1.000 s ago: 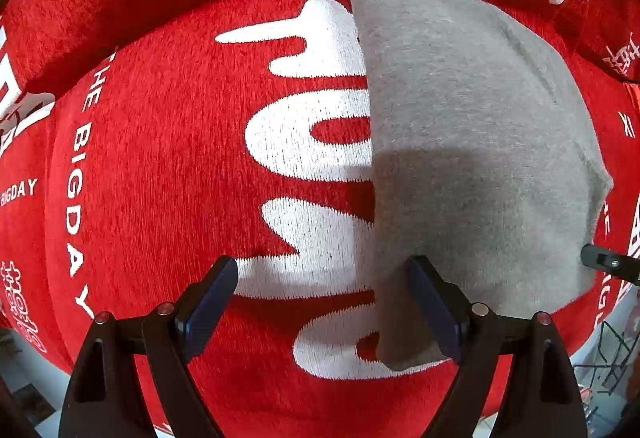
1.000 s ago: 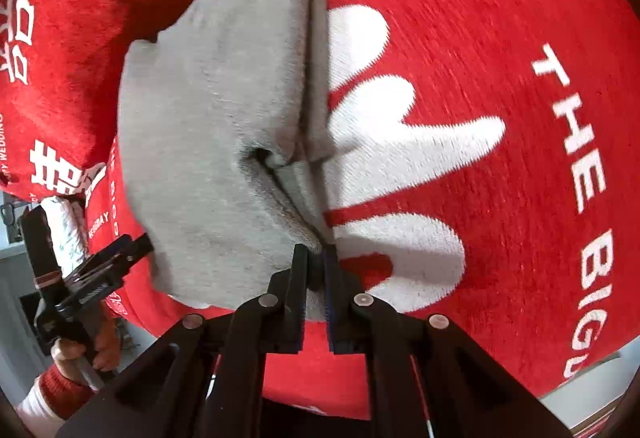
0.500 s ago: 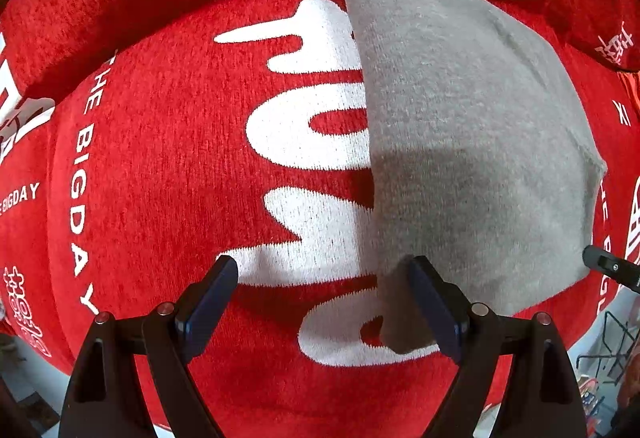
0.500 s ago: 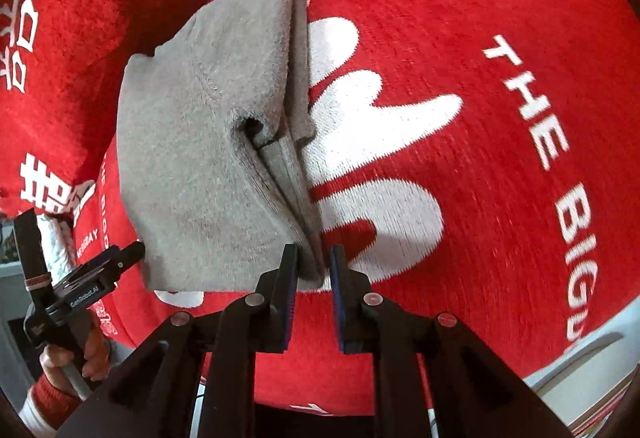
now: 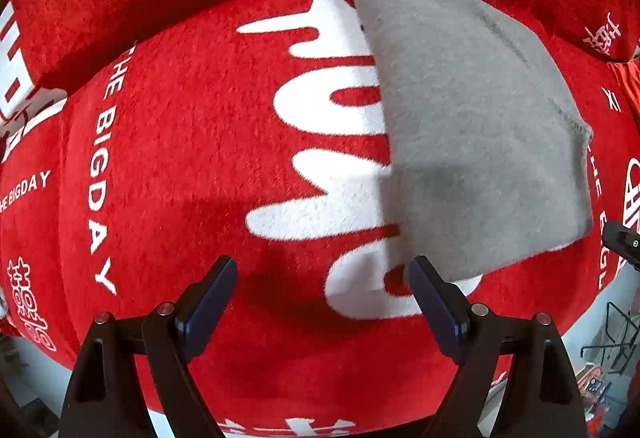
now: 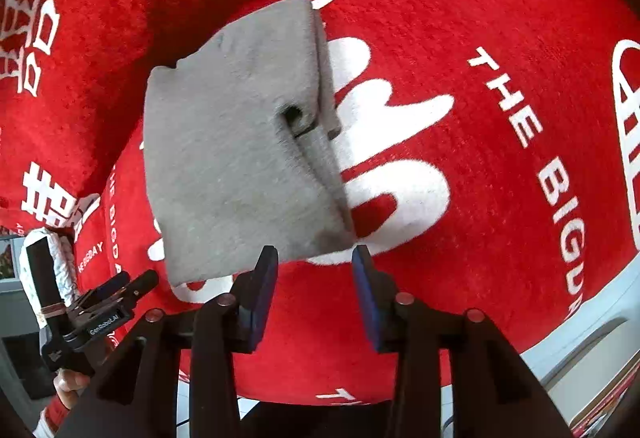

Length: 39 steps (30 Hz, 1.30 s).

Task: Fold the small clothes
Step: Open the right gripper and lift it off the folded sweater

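Observation:
A small grey knit garment (image 6: 240, 158) lies folded flat on a red cushion (image 6: 460, 218) with white lettering. My right gripper (image 6: 314, 258) hovers above the garment's near edge; its jaws are opening and nothing is between them, the cloth lying free below. In the left wrist view the same grey garment (image 5: 472, 142) fills the right half. My left gripper (image 5: 320, 270) stands wide open over bare red cushion (image 5: 192, 158), its right fingertip beside the garment's near corner, holding nothing.
The red cushion's back rises behind the garment. The left hand's gripper body (image 6: 100, 314) and a hand (image 6: 68, 386) show at lower left in the right wrist view. A pale floor and a wire rack (image 5: 616, 338) lie beyond the cushion's edge.
My right gripper let go of the garment's edge, opened and rose; the fold dropped flat. The left gripper lifted slightly and stayed open.

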Tool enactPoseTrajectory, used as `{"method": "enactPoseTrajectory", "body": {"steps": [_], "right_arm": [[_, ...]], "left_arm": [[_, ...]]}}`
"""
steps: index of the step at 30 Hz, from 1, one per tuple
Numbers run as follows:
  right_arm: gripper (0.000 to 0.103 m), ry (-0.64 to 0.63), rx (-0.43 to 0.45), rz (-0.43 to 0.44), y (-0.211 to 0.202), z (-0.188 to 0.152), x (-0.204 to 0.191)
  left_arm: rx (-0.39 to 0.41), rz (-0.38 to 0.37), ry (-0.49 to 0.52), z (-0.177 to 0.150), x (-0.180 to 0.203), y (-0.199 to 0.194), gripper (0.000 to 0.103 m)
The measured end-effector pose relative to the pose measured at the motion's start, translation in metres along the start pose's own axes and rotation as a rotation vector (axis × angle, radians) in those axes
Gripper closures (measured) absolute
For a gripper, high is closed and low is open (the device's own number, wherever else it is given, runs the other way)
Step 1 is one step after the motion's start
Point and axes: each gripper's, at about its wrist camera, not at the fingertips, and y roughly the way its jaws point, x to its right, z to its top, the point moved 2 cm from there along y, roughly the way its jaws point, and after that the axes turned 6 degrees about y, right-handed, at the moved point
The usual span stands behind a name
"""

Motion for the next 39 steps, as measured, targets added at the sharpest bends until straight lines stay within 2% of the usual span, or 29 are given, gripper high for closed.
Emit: {"method": "enactPoseTrajectory", "body": {"steps": [10, 17, 23, 28, 39], "right_arm": [[0.051, 0.022, -0.015, 0.004, 0.012, -0.025, -0.008], [0.051, 0.003, -0.051, 0.010, 0.023, -0.019, -0.017], [0.051, -0.042, -0.060, 0.042, 0.025, 0.015, -0.029], [0.048, -0.070, -0.054, 0.059, 0.015, 0.051, -0.026], [0.048, -0.027, -0.096, 0.091, 0.018, 0.102, 0.008]], "left_arm": [[0.012, 0.003, 0.028, -0.001, -0.003, -0.004, 0.015], [-0.017, 0.000, 0.004, -0.011, -0.016, 0.007, 0.015], [-0.012, 0.014, -0.059, 0.001, -0.026, 0.000, 0.015], [0.008, 0.000, -0.133, 0.030, -0.023, -0.007, 0.015], [0.026, 0.011, -0.121, 0.087, 0.019, -0.007, 0.015]]}}
